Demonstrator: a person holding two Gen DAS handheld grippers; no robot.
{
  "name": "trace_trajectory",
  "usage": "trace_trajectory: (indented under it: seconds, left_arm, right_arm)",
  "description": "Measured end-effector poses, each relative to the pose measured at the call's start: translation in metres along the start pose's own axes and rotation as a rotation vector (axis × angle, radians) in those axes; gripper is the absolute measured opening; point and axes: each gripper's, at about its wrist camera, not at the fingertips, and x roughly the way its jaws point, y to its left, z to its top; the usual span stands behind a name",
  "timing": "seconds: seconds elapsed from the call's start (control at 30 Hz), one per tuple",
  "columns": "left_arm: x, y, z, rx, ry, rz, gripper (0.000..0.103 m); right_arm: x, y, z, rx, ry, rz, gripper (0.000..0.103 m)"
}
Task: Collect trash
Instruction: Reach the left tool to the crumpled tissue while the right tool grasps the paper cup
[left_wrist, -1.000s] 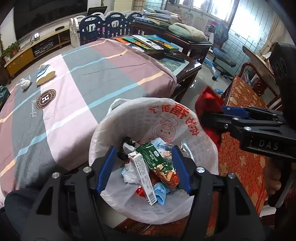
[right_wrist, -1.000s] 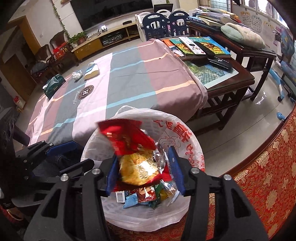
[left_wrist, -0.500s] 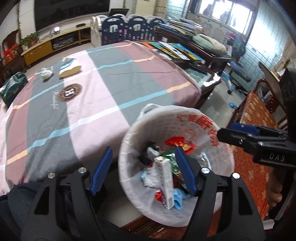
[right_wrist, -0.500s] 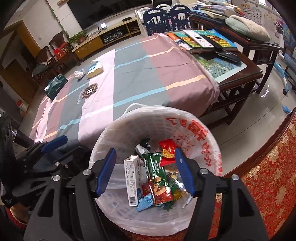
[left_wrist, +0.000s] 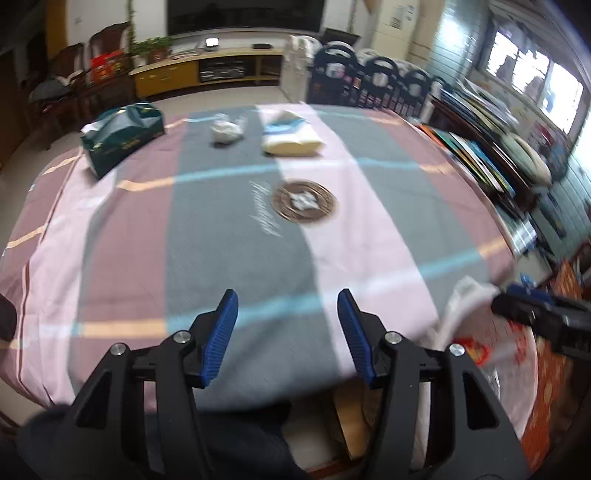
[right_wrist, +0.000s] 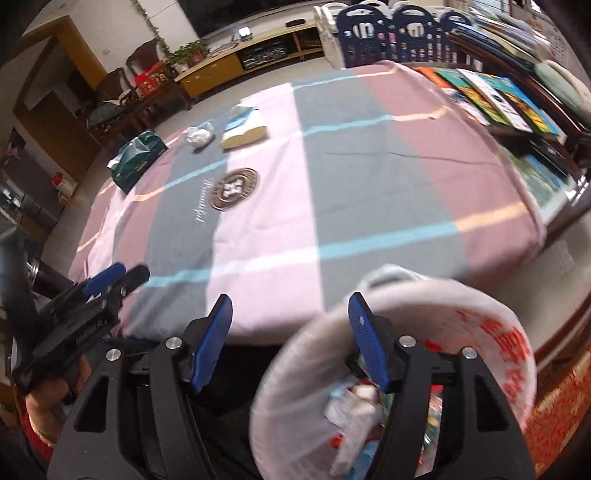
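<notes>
Left tongs (left_wrist: 287, 332) just narrowed but empty, right tongs (right_wrist: 291, 341) released too, over striped counter (left_wrist: 240, 236); trash bin (right_wrist: 509, 354) alongside, kinda blurry

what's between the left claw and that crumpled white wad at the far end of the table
Nothing visible. Only bare striped tablecloth lies between the open, empty left claw and the crumpled white wad. The green tissue pack sits left of it, the folded cloth right.

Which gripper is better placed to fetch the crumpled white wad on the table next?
Left, probably. The left gripper is empty and faces the wad; the right gripper is off toward the bin.
</notes>
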Motion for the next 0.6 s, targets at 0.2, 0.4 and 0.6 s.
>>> trace_trajectory:
  seconds: [0.2,0.4,0.6]
  left_arm:
    - [0.04,0.062,0.087,-0.101,-0.103,0.054,0.072]
    - [0.124,0.068,0.167,-0.005,-0.109,0.11,0.076]
    - [0.193,0.066,0.216,0.038,-0.056,0.135,0.062]
  right_arm:
    - [0.036,0.023,0.043,-0.03,0.023,0.034,0.064]
    - [0.079,0.025,0.109,-0.026,0.025,0.006,0.064]
    - [0.135,0.027,0.186,-0.021,-0.037,0.022,0.064]
